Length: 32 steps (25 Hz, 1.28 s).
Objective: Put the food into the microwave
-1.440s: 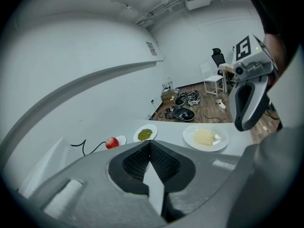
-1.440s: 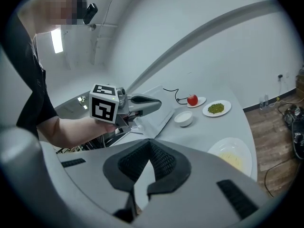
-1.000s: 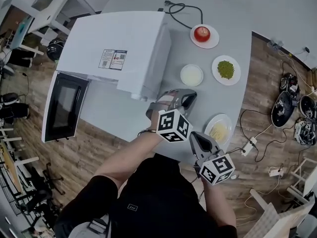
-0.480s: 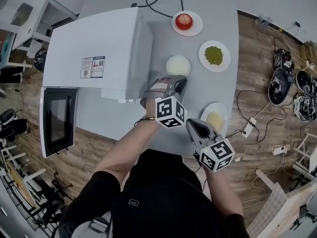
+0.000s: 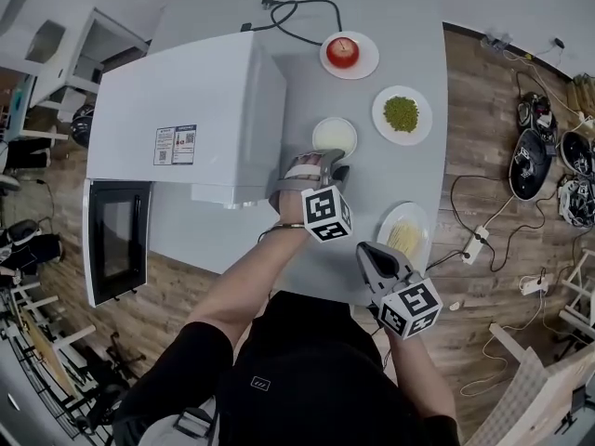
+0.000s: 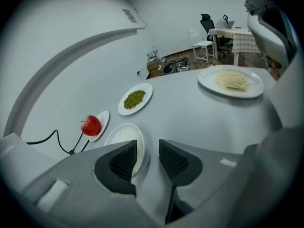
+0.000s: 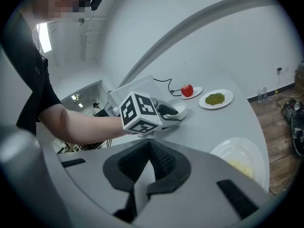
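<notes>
A white dish [image 5: 335,136] sits on the grey table [image 5: 372,189] beside the white microwave [image 5: 186,110], whose door [image 5: 116,240] hangs open at the left. My left gripper [image 5: 337,167] is at the dish's near edge. Its jaws have just been opening and now stand open [image 6: 148,158]. The rim of the dish [image 6: 121,136] shows in the gap, with no pad pressing on it. My right gripper [image 5: 364,249] hovers near the table's front, shut [image 7: 147,144] on nothing. Beside it lies a plate of pale noodles [image 5: 406,236].
Farther back stand an apple [image 5: 342,51] on a small plate and a plate of green peas [image 5: 402,114]. A black cable [image 5: 297,12] curls behind the microwave. Cords and a power strip [image 5: 474,244] lie on the wooden floor to the right.
My left gripper has moved down onto the near edge of the white dish. The right gripper has stayed about where it was.
</notes>
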Available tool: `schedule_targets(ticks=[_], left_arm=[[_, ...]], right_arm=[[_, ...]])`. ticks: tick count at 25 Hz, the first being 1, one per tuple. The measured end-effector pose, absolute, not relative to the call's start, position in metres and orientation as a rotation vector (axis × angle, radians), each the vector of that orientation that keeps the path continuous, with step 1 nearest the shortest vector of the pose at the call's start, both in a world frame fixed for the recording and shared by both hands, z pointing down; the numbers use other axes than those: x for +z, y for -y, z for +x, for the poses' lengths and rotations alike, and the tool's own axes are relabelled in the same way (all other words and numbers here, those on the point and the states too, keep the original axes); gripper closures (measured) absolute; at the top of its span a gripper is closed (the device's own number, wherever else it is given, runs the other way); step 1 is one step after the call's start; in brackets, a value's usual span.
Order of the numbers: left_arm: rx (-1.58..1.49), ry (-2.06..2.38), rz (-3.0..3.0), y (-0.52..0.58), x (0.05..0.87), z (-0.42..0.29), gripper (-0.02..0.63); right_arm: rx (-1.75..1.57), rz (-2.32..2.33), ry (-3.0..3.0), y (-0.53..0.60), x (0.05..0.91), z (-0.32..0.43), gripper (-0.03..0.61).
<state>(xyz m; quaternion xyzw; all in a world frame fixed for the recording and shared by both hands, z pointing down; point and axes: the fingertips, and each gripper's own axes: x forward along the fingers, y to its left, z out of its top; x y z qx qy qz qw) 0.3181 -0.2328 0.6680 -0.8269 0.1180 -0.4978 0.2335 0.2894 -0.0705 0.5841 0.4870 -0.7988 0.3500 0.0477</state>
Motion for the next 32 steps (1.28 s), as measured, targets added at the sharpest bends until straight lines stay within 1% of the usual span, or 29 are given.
schedule_targets(ticks=[7, 8, 9, 10, 17, 24, 32], left_arm=[[-1.351, -0.293, -2.112, 0.236, 0.674, 0.321, 0.483], [-1.346, -0.289, -2.092, 0.238, 0.673, 0.321, 0.489], [-1.346, -0.287, -2.085, 0.239, 0.672, 0.32, 0.524], [-1.349, -0.284, -2.089, 0.24, 0.671, 0.32, 0.531], [-1.353, -0.256, -2.091, 0.234, 0.66, 0.318, 0.552], [-1.364, -0.235, -2.089, 0.224, 0.648, 0.308, 0.557], [-1.294, -0.267, -2.036, 0.214, 0.609, 0.305, 0.558]], right_arm=[[1.059, 1.479, 2.44, 0.066, 0.583, 0.286, 0.569], [1.059, 1.481, 2.442, 0.066, 0.582, 0.285, 0.569], [1.06, 1.483, 2.443, 0.065, 0.581, 0.284, 0.569], [1.062, 1.485, 2.443, 0.064, 0.58, 0.282, 0.569], [1.083, 1.486, 2.429, 0.052, 0.577, 0.275, 0.569], [1.051, 1.488, 2.445, 0.043, 0.56, 0.267, 0.569], [1.033, 1.522, 2.45, 0.027, 0.549, 0.268, 0.569]])
